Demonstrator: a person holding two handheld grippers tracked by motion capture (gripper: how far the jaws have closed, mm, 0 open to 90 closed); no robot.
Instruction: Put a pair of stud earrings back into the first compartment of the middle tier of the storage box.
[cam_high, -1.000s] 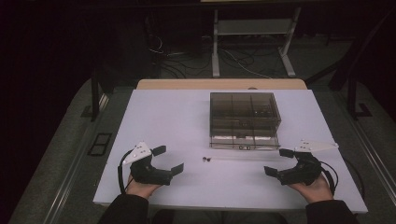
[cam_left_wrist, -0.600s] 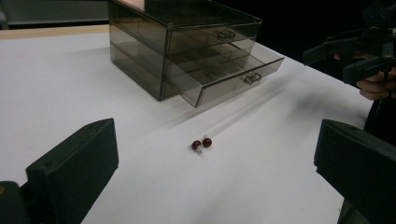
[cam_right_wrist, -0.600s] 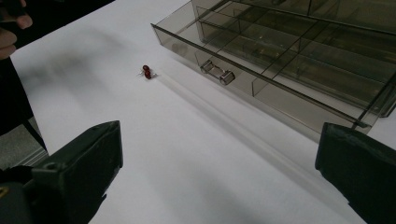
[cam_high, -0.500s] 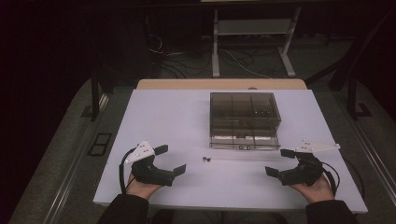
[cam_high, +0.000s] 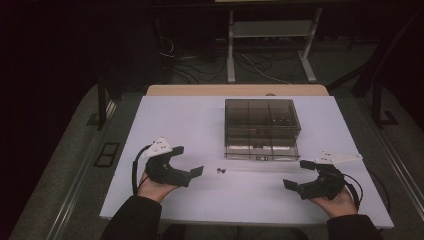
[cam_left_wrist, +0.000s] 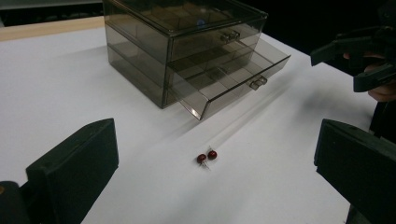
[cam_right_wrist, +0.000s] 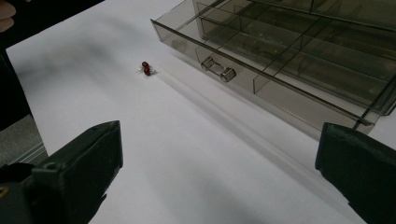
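A pair of small dark-red round stud earrings (cam_left_wrist: 207, 157) lies on the white surface (cam_high: 180, 120), just in front of the smoky transparent plastic drawer box (cam_high: 261, 121), whose bottom drawer (cam_left_wrist: 233, 81) stands pulled open. The left gripper (cam_high: 189, 161) hovers near the studs with fingers spread wide and empty; the right gripper (cam_high: 299, 174) waits farther off, also wide and empty. This looks like the approach before the pick. The next move likely calls for lowering the left fingers around the tiny studs and closing precisely.
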